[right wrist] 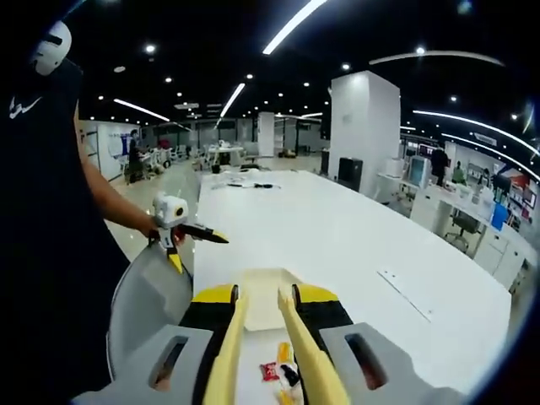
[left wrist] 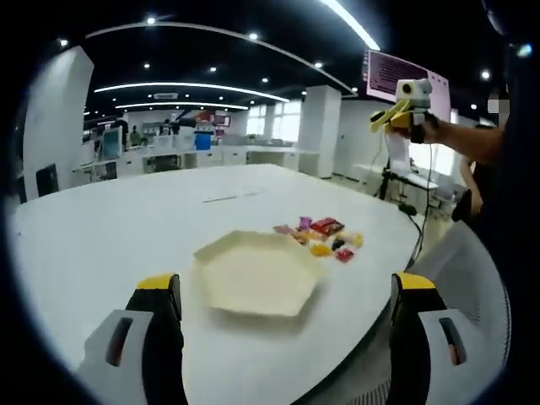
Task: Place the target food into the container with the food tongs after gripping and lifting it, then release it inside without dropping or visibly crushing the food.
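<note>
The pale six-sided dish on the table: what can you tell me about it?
The tray is a shallow hexagon, cream or pale yellow, with a low raised rim and a flat floor; it looks like moulded paper or plastic. It lies flat on the white table, near the edge, and nothing lies in it. A small heap of wrapped sweets sits on the table just beyond one corner, apart from it. In the right gripper view it shows partly hidden behind the yellow tongs. Neither gripper touches it.

I stand in a wide open office: a big white table (left wrist: 169, 219) before me, a white pillar (right wrist: 364, 126) at one o'clock, desks (left wrist: 211, 156) at twelve, bright windows (left wrist: 274, 122), strip lights (right wrist: 291, 25) overhead.
</note>
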Demonstrator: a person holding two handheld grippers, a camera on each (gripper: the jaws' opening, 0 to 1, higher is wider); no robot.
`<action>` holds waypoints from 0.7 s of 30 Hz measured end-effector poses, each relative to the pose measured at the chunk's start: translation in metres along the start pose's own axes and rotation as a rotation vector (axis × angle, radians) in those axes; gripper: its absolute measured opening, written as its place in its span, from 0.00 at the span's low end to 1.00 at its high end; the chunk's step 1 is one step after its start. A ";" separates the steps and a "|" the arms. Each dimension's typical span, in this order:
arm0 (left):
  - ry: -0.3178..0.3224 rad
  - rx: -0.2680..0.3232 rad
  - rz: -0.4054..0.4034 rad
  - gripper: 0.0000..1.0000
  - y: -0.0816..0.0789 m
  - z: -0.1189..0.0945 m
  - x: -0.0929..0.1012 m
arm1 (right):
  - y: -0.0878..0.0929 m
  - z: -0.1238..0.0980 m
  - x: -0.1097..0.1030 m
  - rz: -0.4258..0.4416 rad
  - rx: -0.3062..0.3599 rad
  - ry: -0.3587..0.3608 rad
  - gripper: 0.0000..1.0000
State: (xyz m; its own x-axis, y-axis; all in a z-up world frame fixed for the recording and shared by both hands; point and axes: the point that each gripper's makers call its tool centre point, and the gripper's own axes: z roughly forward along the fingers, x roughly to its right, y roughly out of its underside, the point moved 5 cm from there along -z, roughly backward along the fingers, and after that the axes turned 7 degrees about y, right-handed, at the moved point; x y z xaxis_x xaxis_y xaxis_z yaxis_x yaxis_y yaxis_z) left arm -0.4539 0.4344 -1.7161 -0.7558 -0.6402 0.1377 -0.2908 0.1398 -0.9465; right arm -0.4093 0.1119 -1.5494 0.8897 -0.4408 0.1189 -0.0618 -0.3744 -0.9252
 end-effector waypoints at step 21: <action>0.076 -0.093 0.066 0.99 0.013 0.015 0.018 | 0.043 0.023 0.001 -0.078 -0.147 0.004 0.25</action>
State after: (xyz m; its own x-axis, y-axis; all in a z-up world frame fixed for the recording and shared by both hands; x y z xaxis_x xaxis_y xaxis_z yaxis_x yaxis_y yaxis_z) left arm -0.4621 0.4132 -1.7306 -0.8161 -0.5689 0.1013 -0.2897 0.2511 -0.9236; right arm -0.4009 0.1144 -1.5974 0.8924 -0.4092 0.1900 -0.0588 -0.5230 -0.8503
